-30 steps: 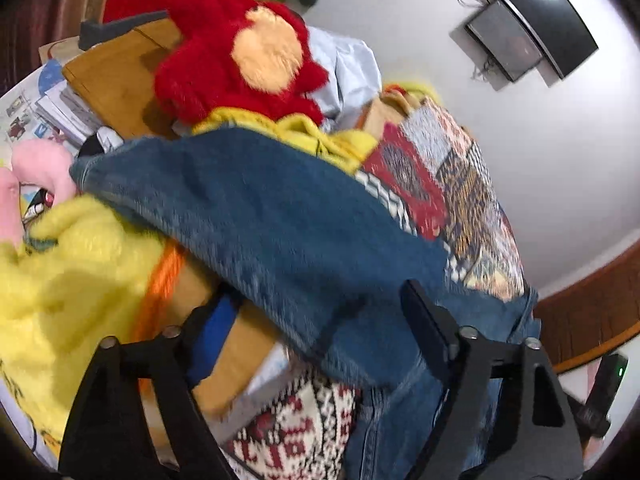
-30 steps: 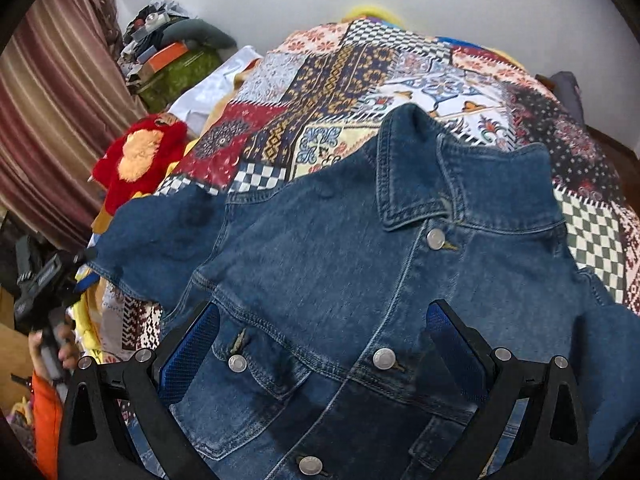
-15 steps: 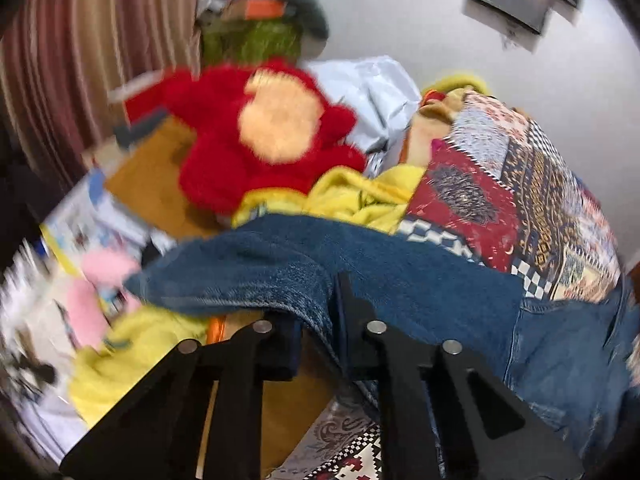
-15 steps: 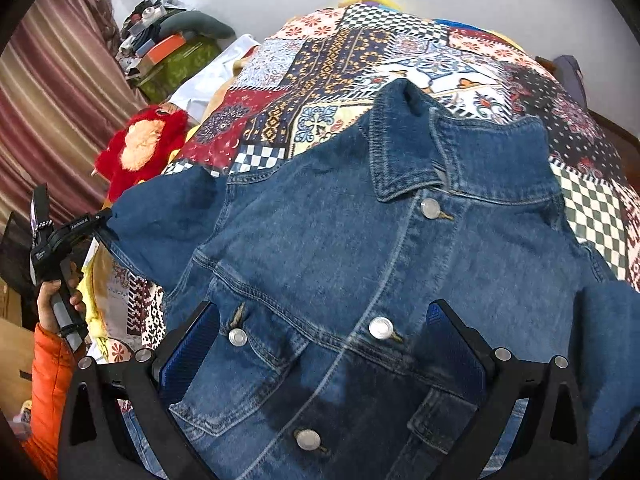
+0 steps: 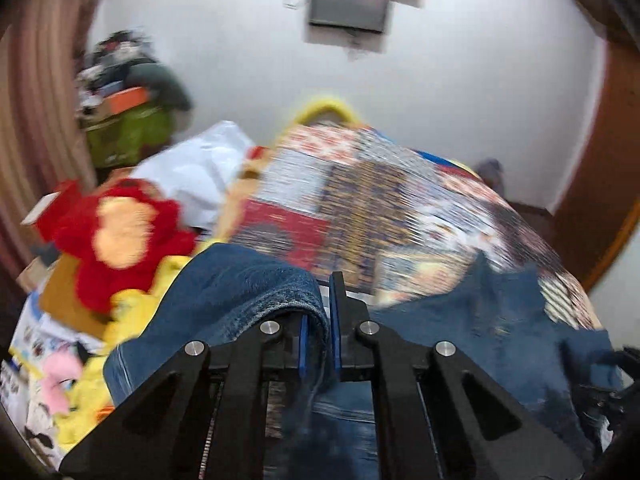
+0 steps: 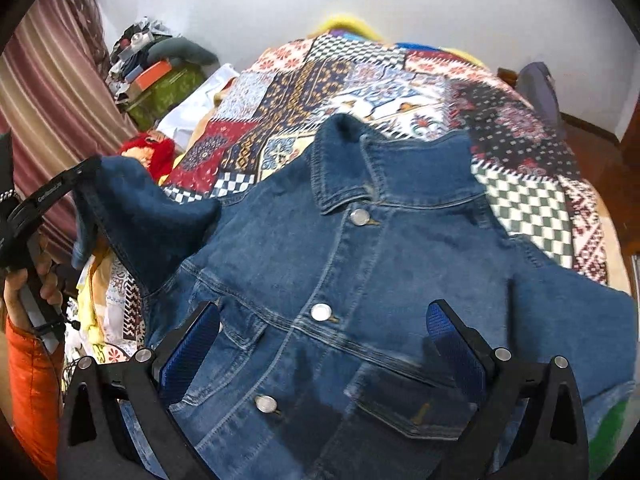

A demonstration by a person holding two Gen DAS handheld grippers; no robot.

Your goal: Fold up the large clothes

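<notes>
A blue denim jacket lies front up, buttoned, on a patchwork quilt, collar toward the far wall. My left gripper is shut on the jacket's left sleeve and holds it lifted at the bed's left edge; it shows at the left of the right wrist view with the sleeve raised. My right gripper is open above the jacket's lower front, holding nothing.
A red plush toy and yellow cloth lie left of the bed. A white bag and green box stand by the striped curtain. A wall screen hangs above. The left wrist view is blurred.
My left gripper has closed on the sleeve and lifted it, swinging up and right toward the bed. My right gripper has stayed open over the jacket, shifting slightly.
</notes>
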